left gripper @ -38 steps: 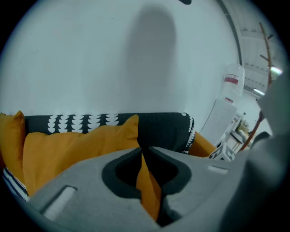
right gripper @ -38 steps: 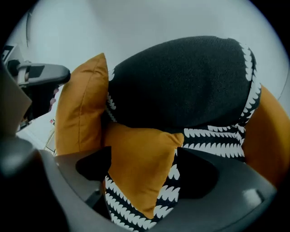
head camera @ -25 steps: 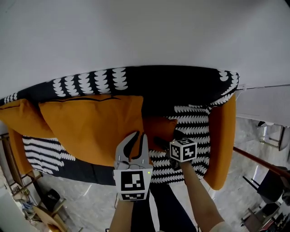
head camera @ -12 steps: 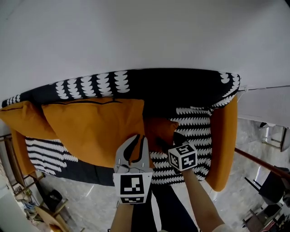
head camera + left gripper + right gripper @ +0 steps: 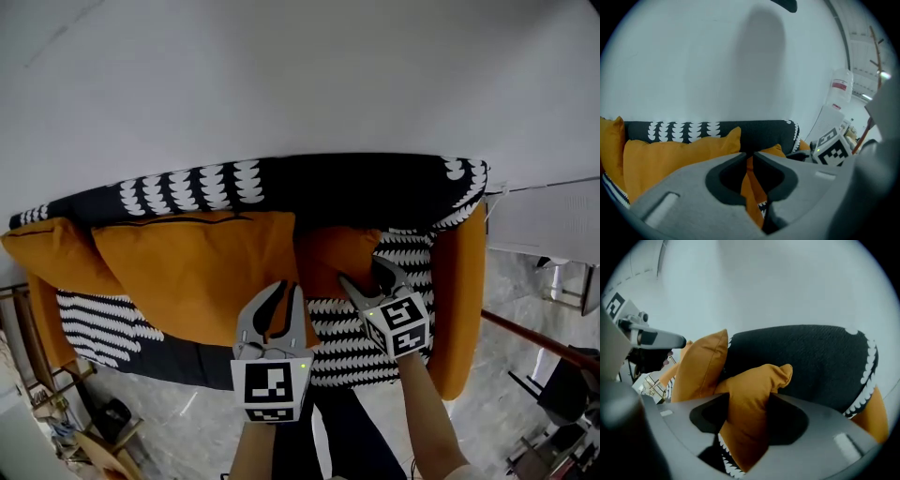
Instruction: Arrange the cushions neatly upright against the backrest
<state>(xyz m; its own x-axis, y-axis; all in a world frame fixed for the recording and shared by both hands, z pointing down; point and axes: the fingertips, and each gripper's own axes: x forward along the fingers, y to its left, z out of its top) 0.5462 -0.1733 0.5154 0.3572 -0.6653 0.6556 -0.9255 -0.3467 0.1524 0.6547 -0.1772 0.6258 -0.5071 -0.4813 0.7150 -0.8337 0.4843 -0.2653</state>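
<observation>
A sofa with a black backrest (image 5: 356, 187) and a black-and-white seat (image 5: 370, 347) fills the head view. A large orange cushion (image 5: 197, 267) leans on the backrest. My left gripper (image 5: 284, 287) is shut on its lower right edge, and orange cloth shows between the nearly closed jaws (image 5: 750, 157). A smaller orange cushion (image 5: 333, 258) stands to its right. My right gripper (image 5: 367, 274) has just been closing and is shut on that cushion (image 5: 752, 394), which is pinched between the jaws and lifted off the seat. A third orange cushion (image 5: 42, 251) lies at the far left.
Orange armrests (image 5: 459, 300) close off the sofa's right and left ends. Behind the backrest rises a white wall (image 5: 281, 75). Grey stone floor (image 5: 506, 384) lies in front, with a brown rail (image 5: 539, 339) at the right and wooden furniture (image 5: 94, 450) at the lower left.
My right gripper closed on the small cushion and rose with it toward the backrest, rolling as it went. The left gripper and the large cushion stayed put.
</observation>
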